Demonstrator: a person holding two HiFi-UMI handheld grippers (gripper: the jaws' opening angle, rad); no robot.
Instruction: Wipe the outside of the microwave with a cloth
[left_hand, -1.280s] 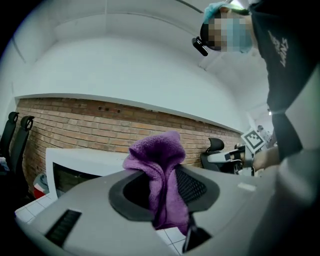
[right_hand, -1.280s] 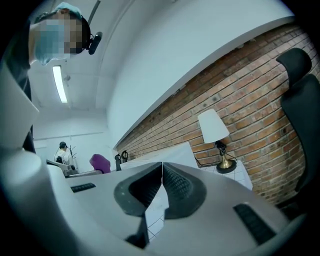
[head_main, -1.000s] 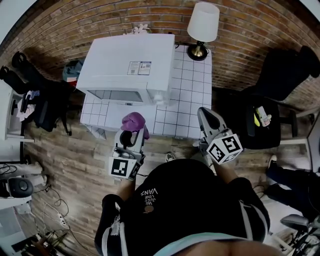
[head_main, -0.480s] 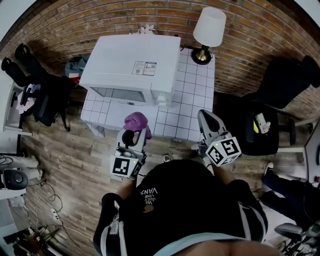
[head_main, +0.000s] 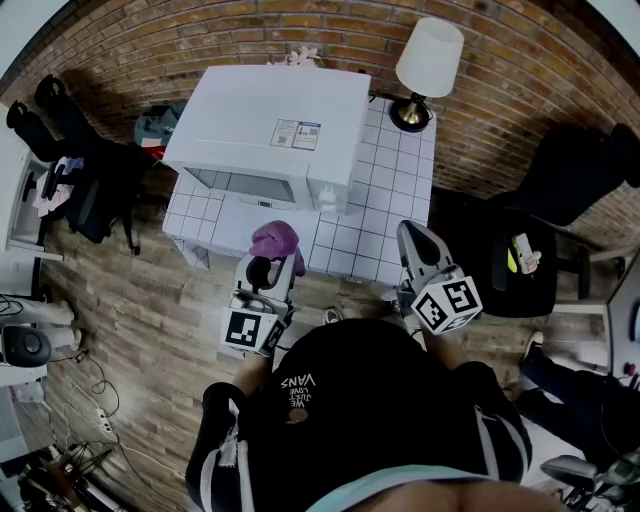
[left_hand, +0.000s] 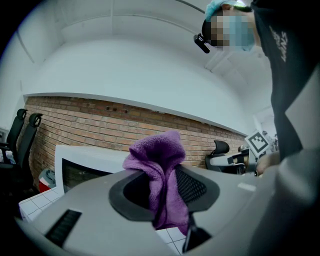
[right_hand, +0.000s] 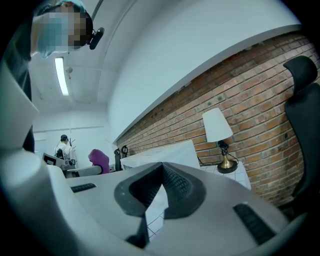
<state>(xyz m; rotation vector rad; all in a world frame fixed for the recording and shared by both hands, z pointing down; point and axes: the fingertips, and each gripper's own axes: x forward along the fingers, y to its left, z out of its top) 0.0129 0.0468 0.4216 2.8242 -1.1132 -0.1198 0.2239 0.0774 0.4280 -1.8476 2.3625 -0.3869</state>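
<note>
Currently the left tool (head_main: 268, 266) pinches a purple terry cloth (head_main: 276, 240) near the front of the white box-shaped microwave (head_main: 265, 120), which stands on the white tiled bench (head_main: 385, 200); the right tool (head_main: 412, 238) is pressed together, empty.

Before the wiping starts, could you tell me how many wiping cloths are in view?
1: a purple cloth clamped in the left gripper, in front of the microwave. The right gripper is shut on nothing. Others may be hidden.
</note>
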